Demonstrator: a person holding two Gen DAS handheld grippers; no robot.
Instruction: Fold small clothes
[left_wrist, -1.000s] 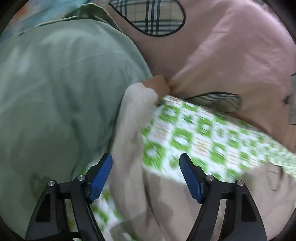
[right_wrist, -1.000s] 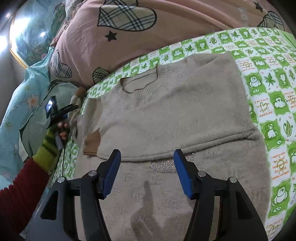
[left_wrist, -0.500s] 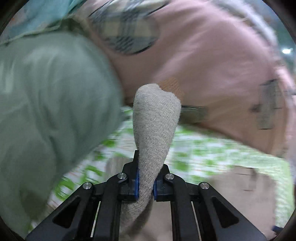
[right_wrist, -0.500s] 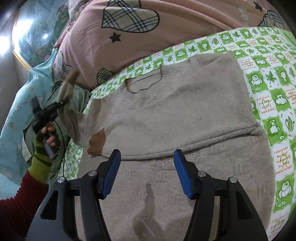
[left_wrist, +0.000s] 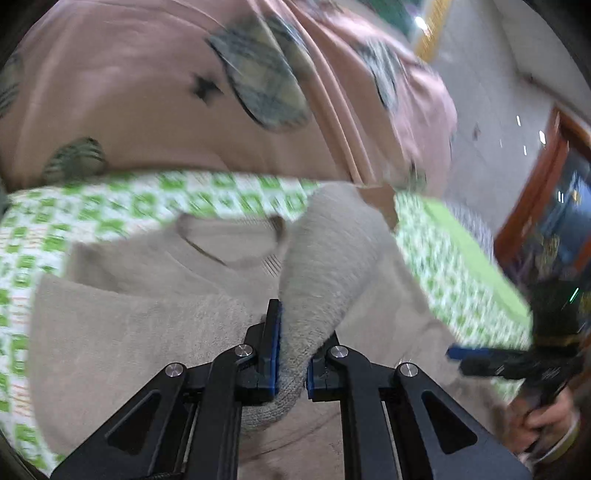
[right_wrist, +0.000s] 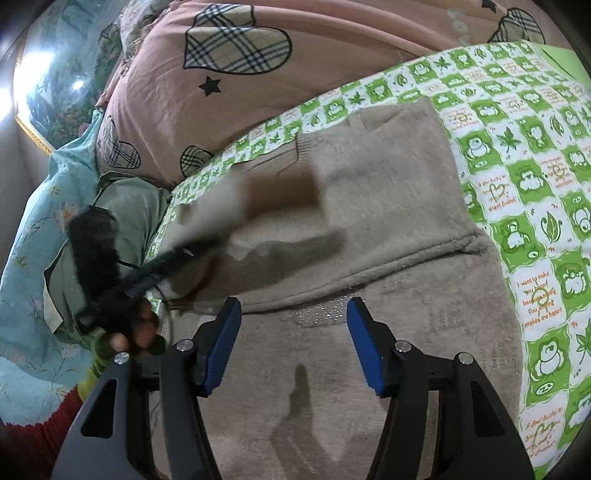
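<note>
A beige knit sweater (right_wrist: 388, 206) lies flat on a green-and-white patterned sheet (right_wrist: 524, 147), neckline toward the pillows. My left gripper (left_wrist: 291, 354) is shut on the sweater's sleeve (left_wrist: 328, 269) and holds it up over the sweater's body (left_wrist: 140, 325). In the right wrist view the left gripper (right_wrist: 192, 247) and the lifted sleeve (right_wrist: 258, 199) are blurred, over the sweater's left side. My right gripper (right_wrist: 293, 347) is open and empty above the sweater's lower part, and it shows in the left wrist view (left_wrist: 491, 360) at the right.
A pink pillow with plaid hearts (right_wrist: 236, 70) lies behind the sweater. A green garment (right_wrist: 125, 206) and light blue floral bedding (right_wrist: 29, 251) lie at the left. The bed edge and a wooden door (left_wrist: 543, 192) are at the right.
My left gripper has closed on the sleeve, lifted it and swung it rightward over the sweater's body. The right gripper has stayed open in place.
</note>
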